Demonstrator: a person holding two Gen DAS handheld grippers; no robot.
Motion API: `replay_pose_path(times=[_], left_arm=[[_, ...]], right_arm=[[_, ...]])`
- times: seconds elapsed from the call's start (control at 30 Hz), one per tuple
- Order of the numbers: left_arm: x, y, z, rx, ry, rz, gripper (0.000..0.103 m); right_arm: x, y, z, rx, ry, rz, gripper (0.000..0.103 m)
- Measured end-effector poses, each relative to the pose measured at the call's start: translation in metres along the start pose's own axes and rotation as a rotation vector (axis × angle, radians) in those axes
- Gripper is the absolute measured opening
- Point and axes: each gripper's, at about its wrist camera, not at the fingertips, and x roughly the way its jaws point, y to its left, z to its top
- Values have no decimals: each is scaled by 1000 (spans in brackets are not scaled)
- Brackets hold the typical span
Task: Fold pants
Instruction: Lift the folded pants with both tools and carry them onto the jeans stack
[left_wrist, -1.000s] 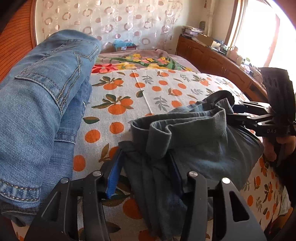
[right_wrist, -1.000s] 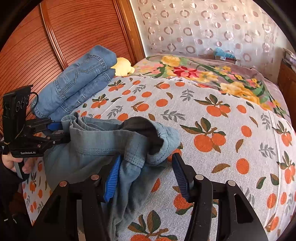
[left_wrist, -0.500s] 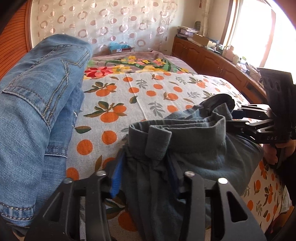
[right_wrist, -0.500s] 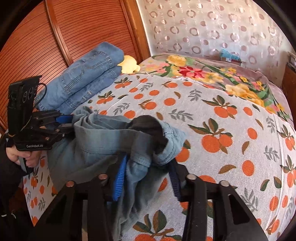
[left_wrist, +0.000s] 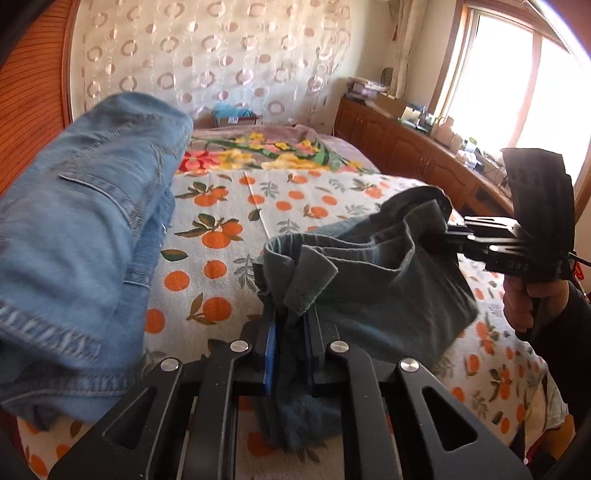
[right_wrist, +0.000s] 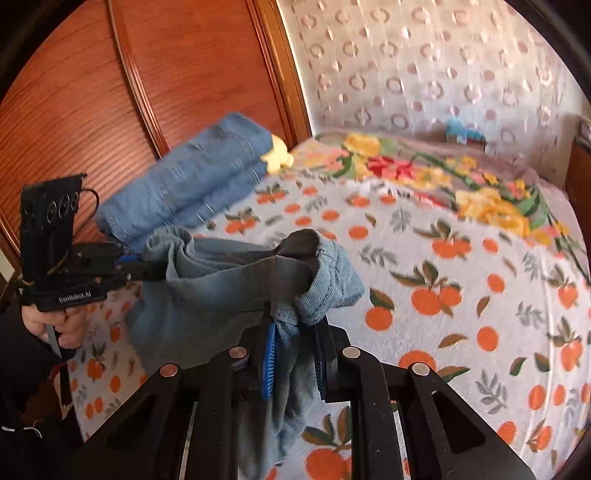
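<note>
The grey-blue pants (left_wrist: 373, 280) now hang bunched between my two grippers, their waistband stretched across the gap, above the orange-print bedspread (left_wrist: 229, 236) at the near edge of the bed. A second ago the cloth sagged lower and lay between wide-spread fingers; since then the waistband has lifted and drawn tauter, and the loose fabric trails down below each claw.

My left gripper (left_wrist: 291, 325) has just been closing, and its jaws now stand narrow, pinched on a fold of the waistband; the blue pad (left_wrist: 269, 354) presses flat against the cloth and a tuft of fabric pokes out beneath. From the right wrist view I see the same gripper (right_wrist: 147, 269) off to the left, clamped on the far corner of the pants, with the hand (right_wrist: 55, 325) round its handle.

My right gripper (right_wrist: 295, 339) has likewise just been closing and is now nearly together, gripping the other end of the waistband, where the lighter inner side is turned over. In the left wrist view it shows (left_wrist: 443, 236) at the right, biting the dark edge of the cloth.

Folded blue jeans (right_wrist: 192, 181) lie stacked beside the wooden headboard (right_wrist: 110, 92), well apart from the pants, with something yellow (right_wrist: 279, 155) just behind them
</note>
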Motion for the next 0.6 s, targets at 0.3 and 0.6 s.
replay_pose_path(times=[0.3, 0.6], left_arm=[[-68, 0, 7, -28, -158, 17, 13], [-122, 37, 32, -96, -300, 123, 13]], right_arm=[[-37, 38, 37, -114, -89, -30, 17], [-3, 90, 134, -249, -141, -20, 17]])
